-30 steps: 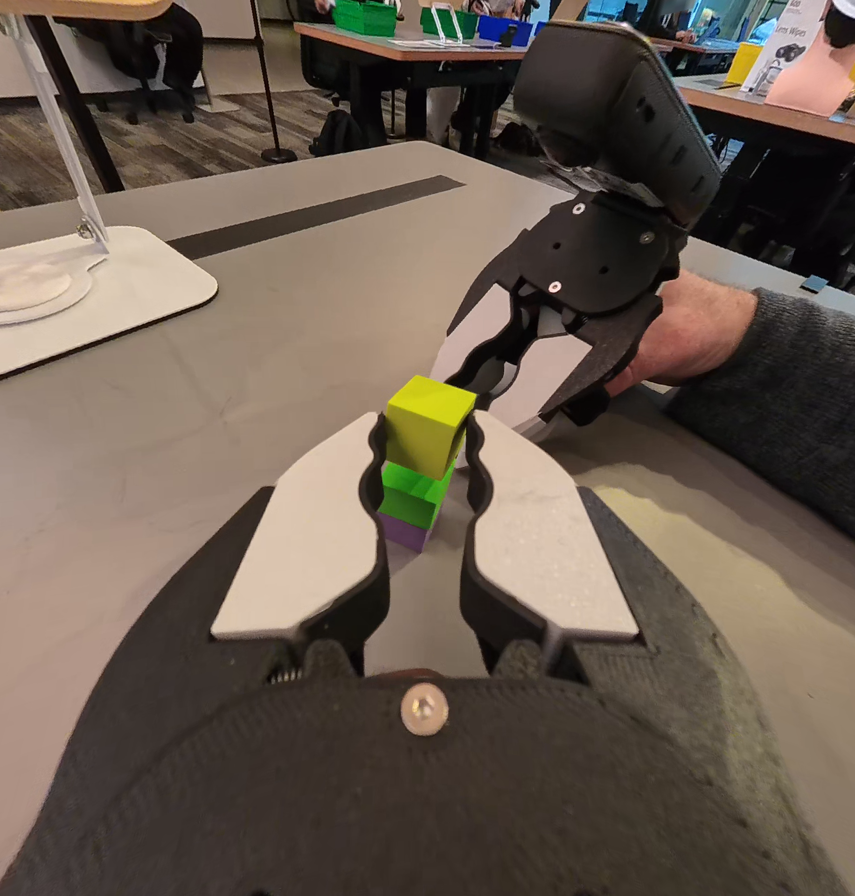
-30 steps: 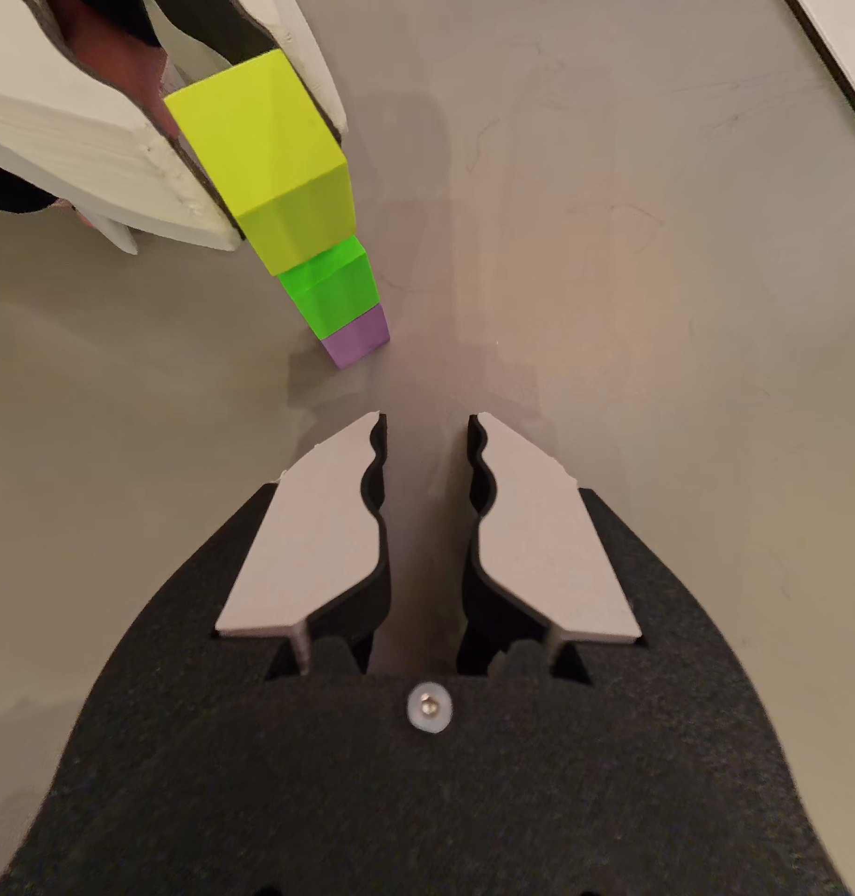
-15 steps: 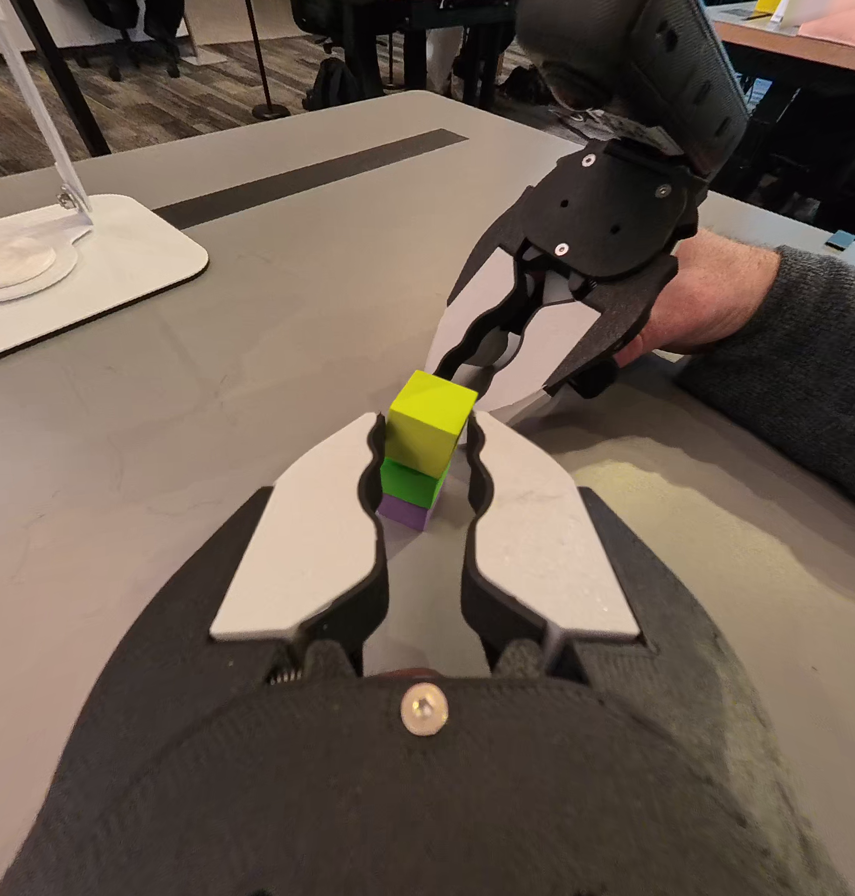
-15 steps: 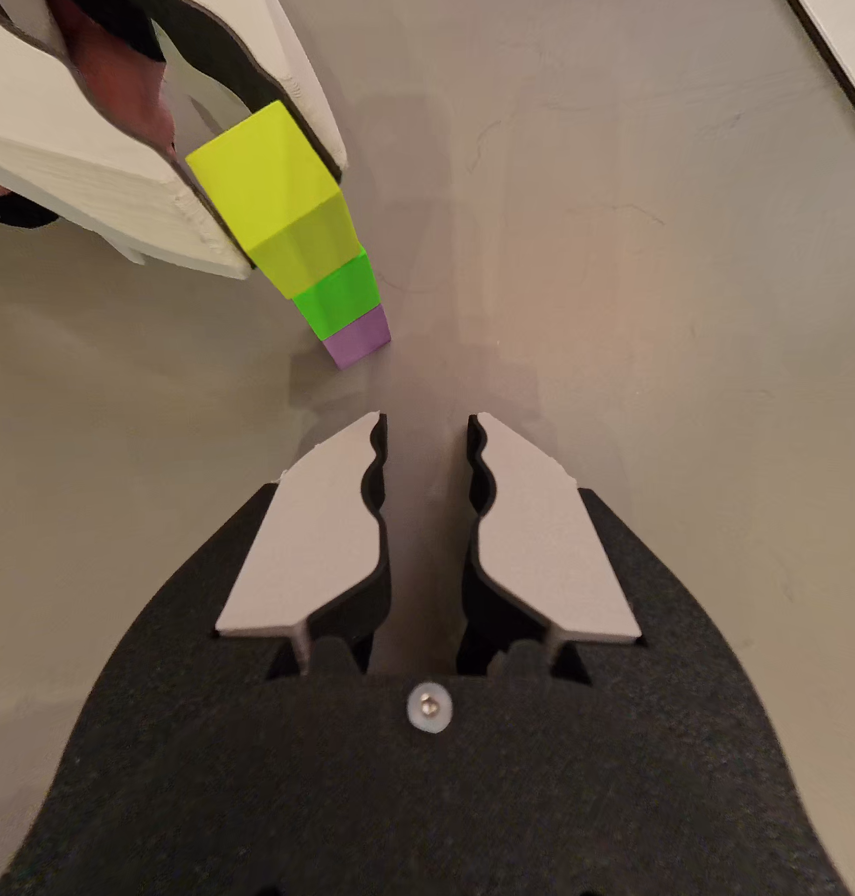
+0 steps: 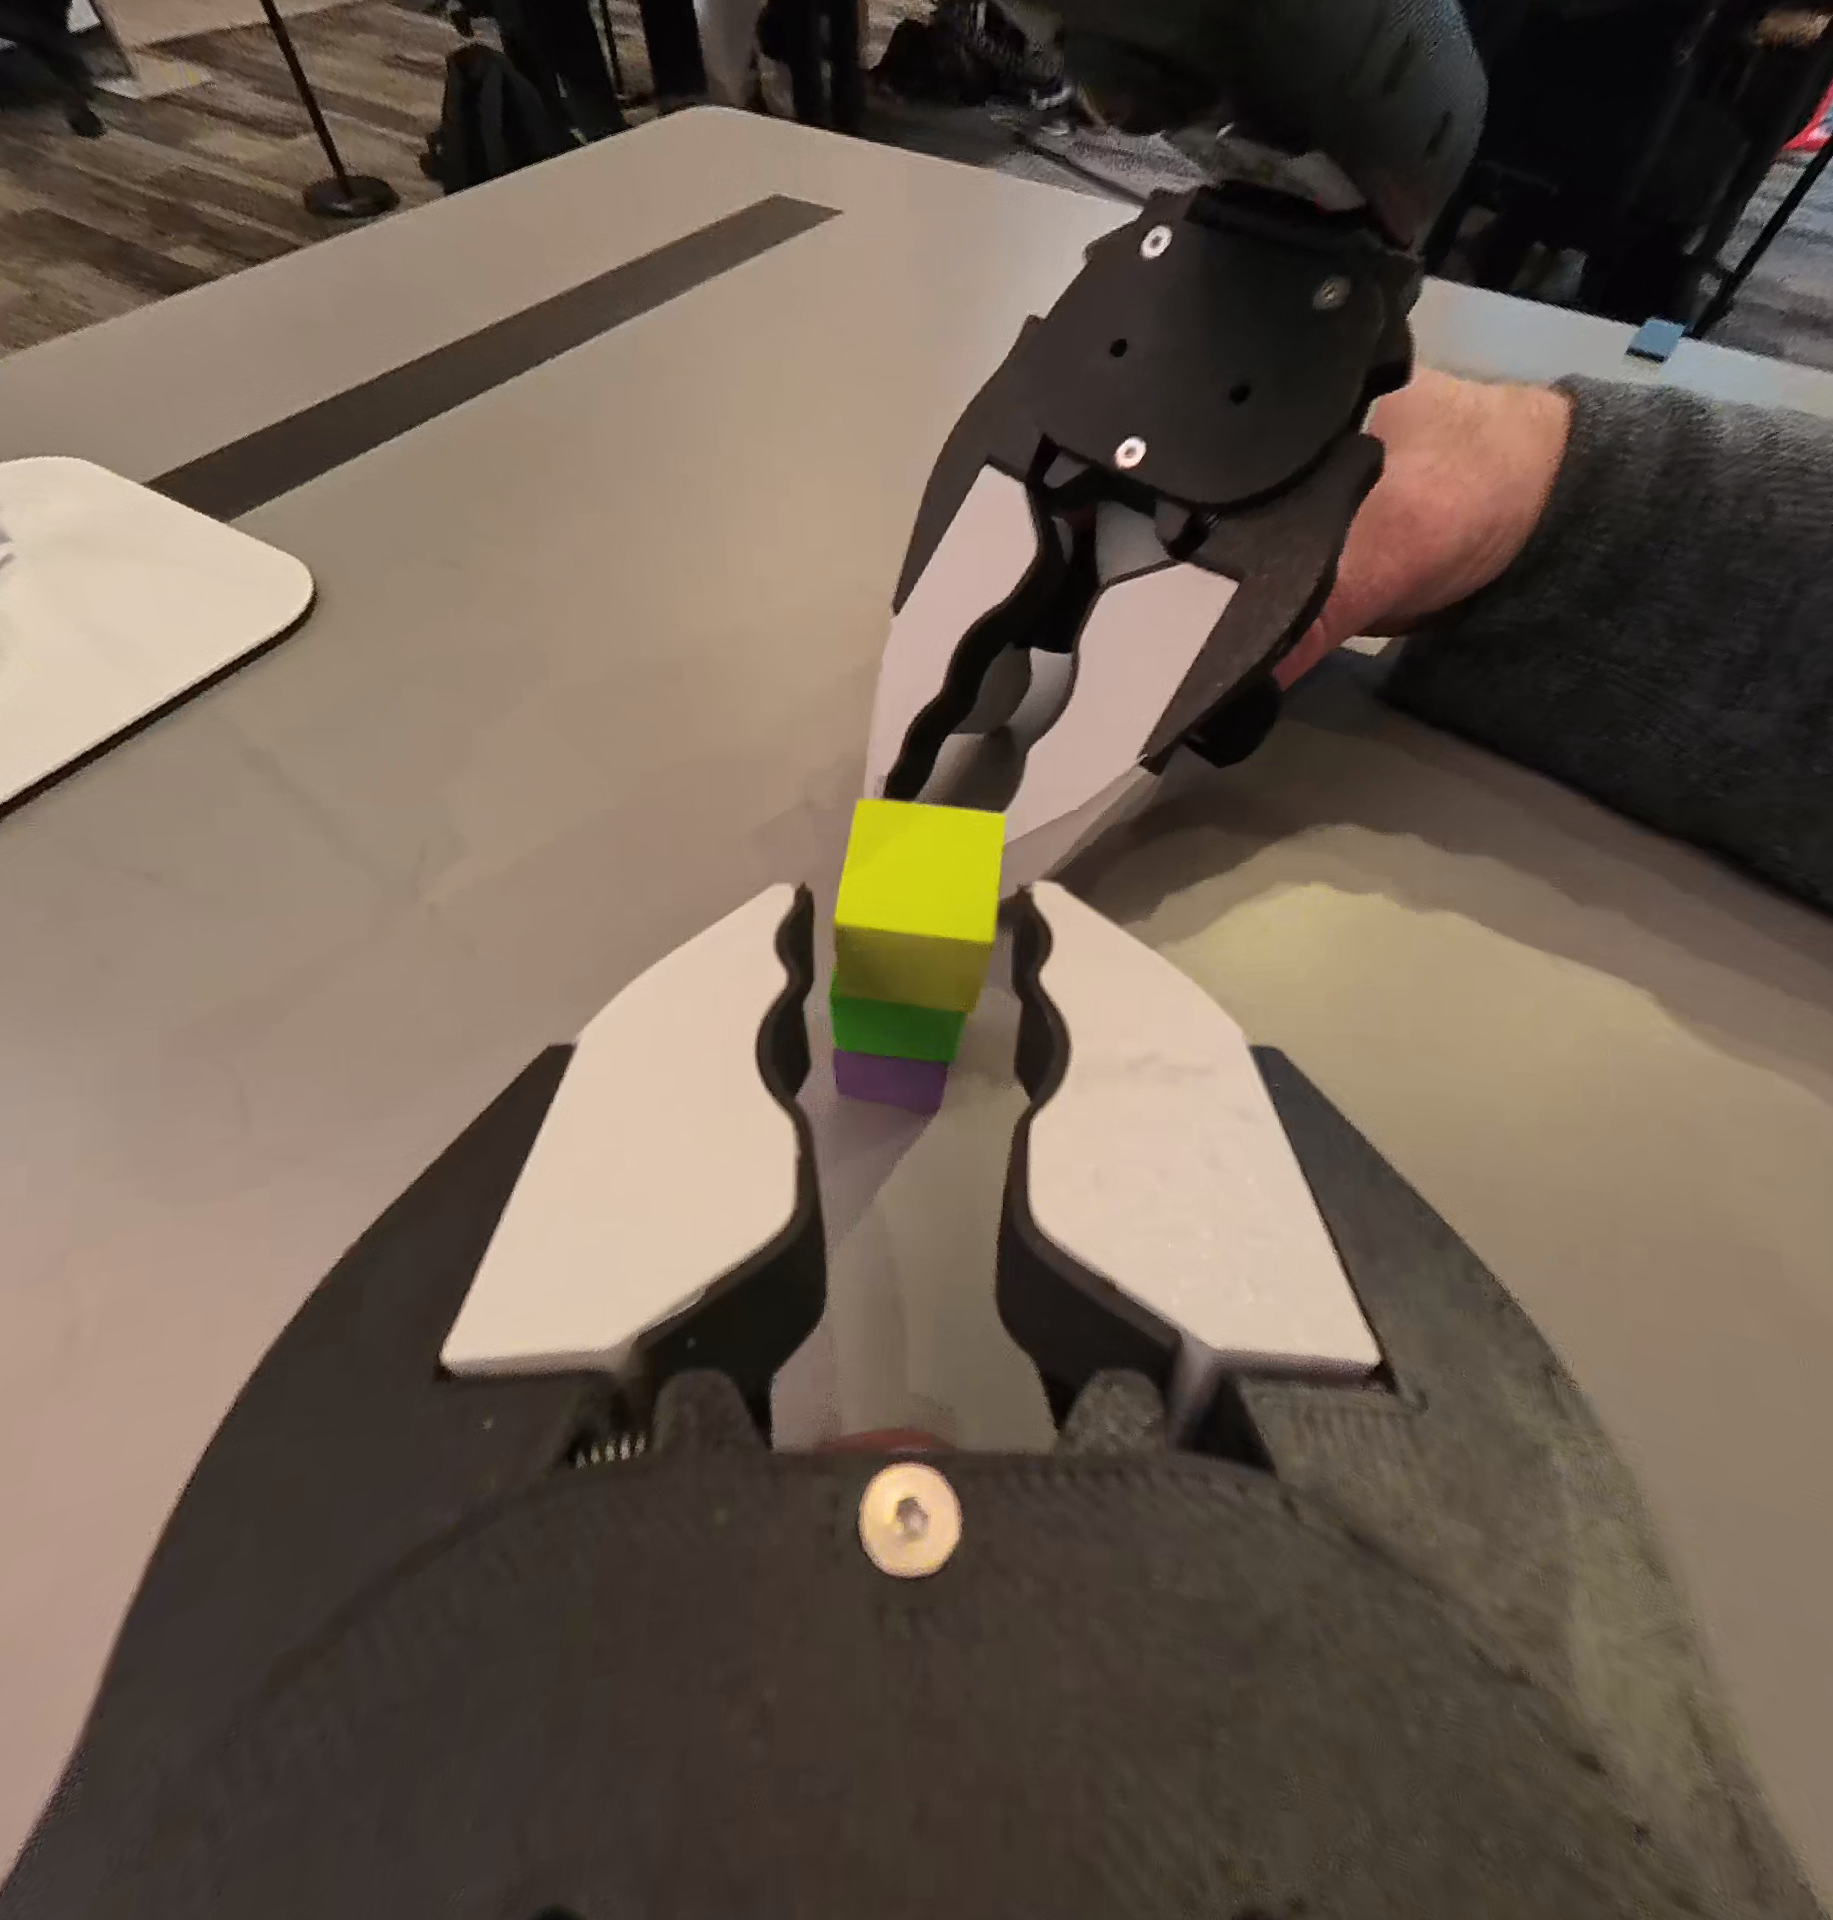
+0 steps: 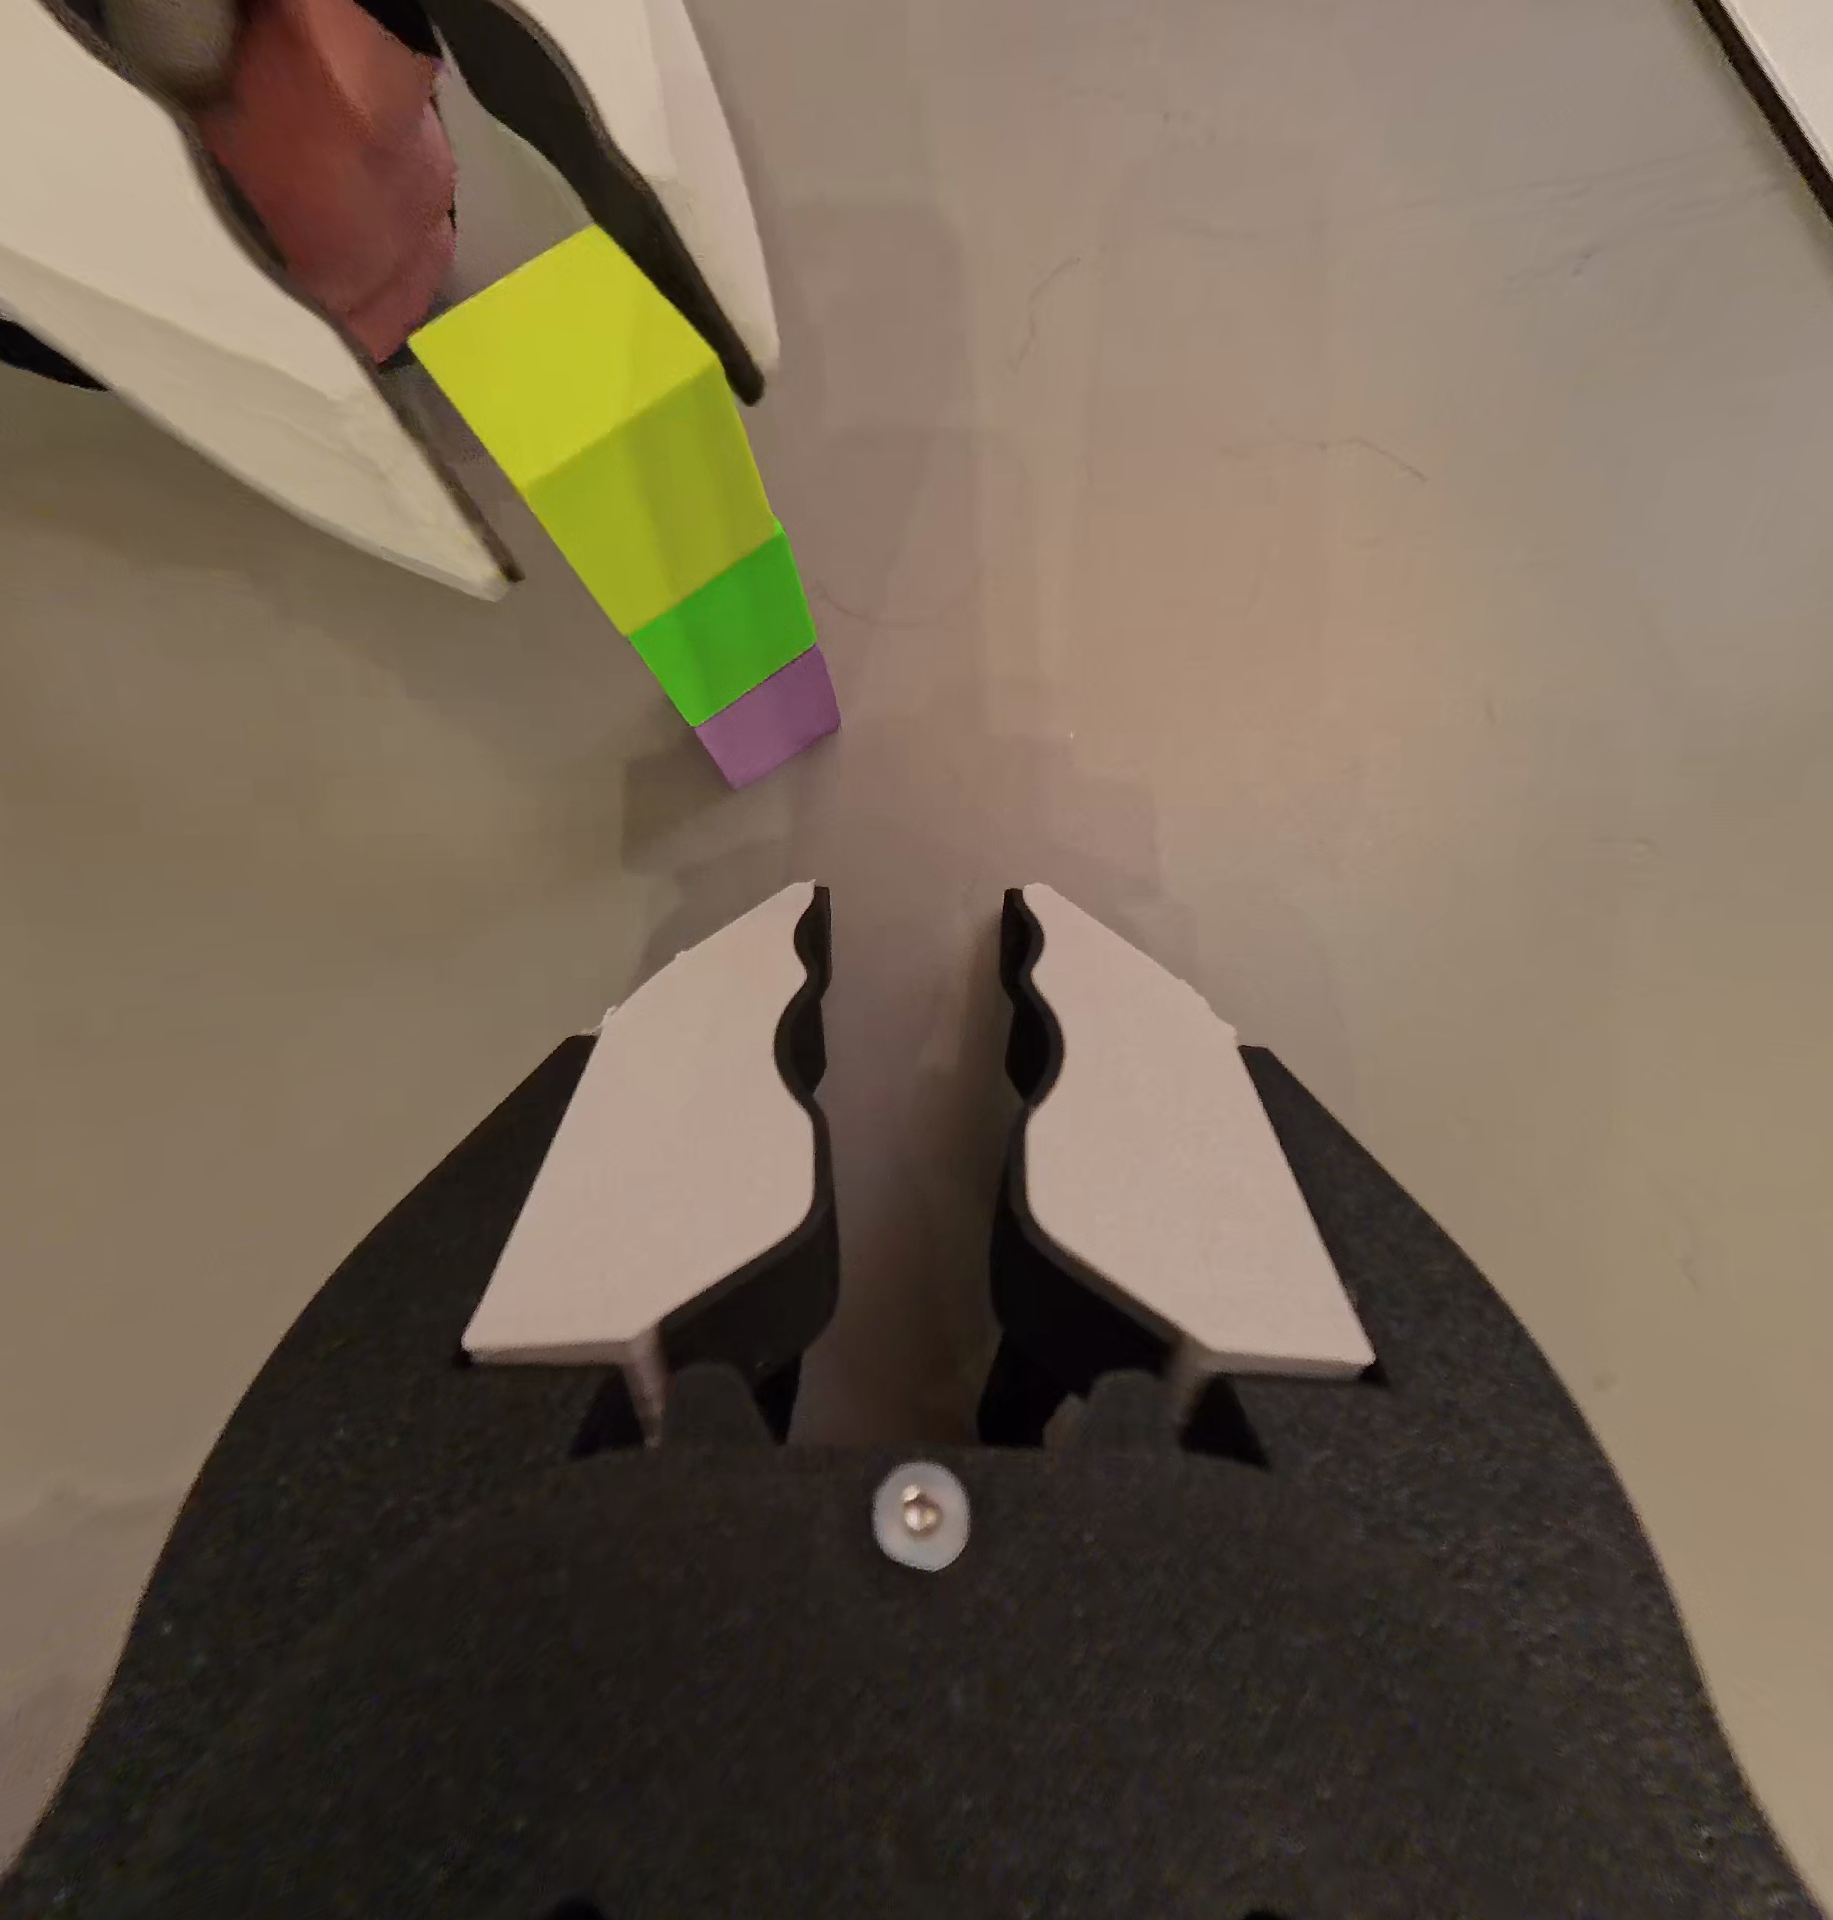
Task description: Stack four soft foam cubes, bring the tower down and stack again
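A stack of three foam cubes stands on the grey table (image 5: 476,727): a yellow cube (image 5: 917,894) on a green cube (image 5: 896,1023) on a purple cube (image 5: 888,1081). My left gripper (image 5: 914,914) is open around the yellow cube, with a thin gap at each pad. The right wrist view shows the same stack: yellow (image 6: 600,416), green (image 6: 725,634) and purple (image 6: 772,727), with the left gripper (image 6: 621,483) flanking the top cube. My right gripper (image 6: 917,904) is open and empty, just right of the stack, and it shows behind the stack in the left wrist view (image 5: 995,748).
A white board (image 5: 112,623) lies at the table's left, with a black strip (image 5: 476,343) running across the far part. A person's hand (image 5: 1442,520) and grey sleeve (image 5: 1670,644) hold the right gripper. Chairs and tables stand beyond the table's far edge. The grippers' ends are close to 8 cm from one another.
The left gripper lowered the yellow cube squarely onto the green one, then its pads parted and let it go. The right gripper stayed in place, open.
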`<control>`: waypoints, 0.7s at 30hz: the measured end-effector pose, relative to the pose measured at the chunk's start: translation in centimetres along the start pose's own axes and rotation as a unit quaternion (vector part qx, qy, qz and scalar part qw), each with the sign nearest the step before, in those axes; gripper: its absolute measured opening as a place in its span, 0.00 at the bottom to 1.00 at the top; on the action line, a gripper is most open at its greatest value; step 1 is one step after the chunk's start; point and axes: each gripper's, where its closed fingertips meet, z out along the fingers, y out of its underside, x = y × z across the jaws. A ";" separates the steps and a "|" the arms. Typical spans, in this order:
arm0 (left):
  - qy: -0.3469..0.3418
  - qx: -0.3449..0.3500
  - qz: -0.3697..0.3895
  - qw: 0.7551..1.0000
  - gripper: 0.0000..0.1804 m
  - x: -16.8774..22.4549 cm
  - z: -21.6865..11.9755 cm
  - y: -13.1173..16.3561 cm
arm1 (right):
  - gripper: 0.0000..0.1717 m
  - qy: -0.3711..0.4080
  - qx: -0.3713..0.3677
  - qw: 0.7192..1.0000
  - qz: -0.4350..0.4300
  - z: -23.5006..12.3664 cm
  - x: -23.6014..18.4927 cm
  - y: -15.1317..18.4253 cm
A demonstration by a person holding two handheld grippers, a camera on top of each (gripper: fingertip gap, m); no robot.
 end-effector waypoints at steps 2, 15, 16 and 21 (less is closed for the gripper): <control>0.003 0.004 -0.001 1.000 0.17 -0.2 0.0 0.0 | 0.18 0.000 0.000 1.000 0.000 0.0 0.0 0.0; 0.017 0.012 0.019 1.000 0.15 0.1 0.0 -0.3 | 0.18 -0.001 0.000 1.000 0.001 0.0 0.0 0.0; 0.020 0.013 0.014 1.000 0.15 0.1 0.0 -0.3 | 0.18 -0.001 0.000 1.000 0.001 0.0 0.0 0.0; 0.022 0.011 0.014 1.000 0.15 0.1 -0.1 -0.1 | 0.18 -0.002 0.000 1.000 0.002 0.0 0.0 0.0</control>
